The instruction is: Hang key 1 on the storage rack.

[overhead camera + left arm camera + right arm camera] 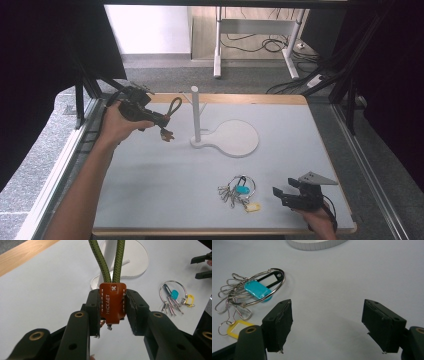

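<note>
My left gripper (pixel 159 121) (pixel 113 307) is shut on the brown leather tab (pixel 112 302) of a keychain, held above the table's left rear. The keychain's green cord loop (pixel 174 106) (pixel 107 260) sticks out past the jaws toward the white stand's post (pixel 195 113). A metal clasp (pixel 167 135) dangles below the tab. The white stand has a round flat base (pixel 235 137) (pixel 135 262). A key ring (pixel 241 192) (pixel 175 298) (pixel 249 291) with teal, yellow and black tags lies at the front. My right gripper (pixel 282 192) (pixel 327 322) stands open just right of the ring, nothing between its jaws.
The table's wooden edge (pixel 225 99) runs along the back. Black frame posts stand at both sides. Beyond the table are a desk's legs and floor cables (pixel 270 45).
</note>
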Available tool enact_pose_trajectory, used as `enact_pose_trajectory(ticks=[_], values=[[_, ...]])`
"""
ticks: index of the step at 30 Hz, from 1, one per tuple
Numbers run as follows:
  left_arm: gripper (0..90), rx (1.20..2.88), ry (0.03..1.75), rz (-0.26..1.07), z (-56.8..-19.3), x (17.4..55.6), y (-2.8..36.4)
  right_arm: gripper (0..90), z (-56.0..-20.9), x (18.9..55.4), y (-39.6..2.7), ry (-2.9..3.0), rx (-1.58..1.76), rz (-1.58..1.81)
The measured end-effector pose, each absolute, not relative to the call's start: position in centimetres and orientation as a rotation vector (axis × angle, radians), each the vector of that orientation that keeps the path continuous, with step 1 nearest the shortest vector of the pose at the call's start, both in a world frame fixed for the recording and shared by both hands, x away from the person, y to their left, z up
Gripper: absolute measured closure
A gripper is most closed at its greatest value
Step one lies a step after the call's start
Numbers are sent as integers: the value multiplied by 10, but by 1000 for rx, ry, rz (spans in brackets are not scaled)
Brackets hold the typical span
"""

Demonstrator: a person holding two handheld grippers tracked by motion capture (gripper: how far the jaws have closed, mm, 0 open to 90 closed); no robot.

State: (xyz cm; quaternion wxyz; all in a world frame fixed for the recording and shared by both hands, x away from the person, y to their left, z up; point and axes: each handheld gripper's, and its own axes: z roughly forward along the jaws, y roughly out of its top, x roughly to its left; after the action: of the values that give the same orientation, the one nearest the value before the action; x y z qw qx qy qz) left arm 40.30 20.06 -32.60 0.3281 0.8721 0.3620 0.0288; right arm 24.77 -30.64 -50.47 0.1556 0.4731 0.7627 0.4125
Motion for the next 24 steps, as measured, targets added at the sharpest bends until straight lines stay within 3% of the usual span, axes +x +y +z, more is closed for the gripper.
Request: enact_pose_trajectory(ticks=[24], values=[[664, 2258, 1008, 34, -324, 440, 202, 255, -507, 249, -309, 2177, 1359, 1168]])
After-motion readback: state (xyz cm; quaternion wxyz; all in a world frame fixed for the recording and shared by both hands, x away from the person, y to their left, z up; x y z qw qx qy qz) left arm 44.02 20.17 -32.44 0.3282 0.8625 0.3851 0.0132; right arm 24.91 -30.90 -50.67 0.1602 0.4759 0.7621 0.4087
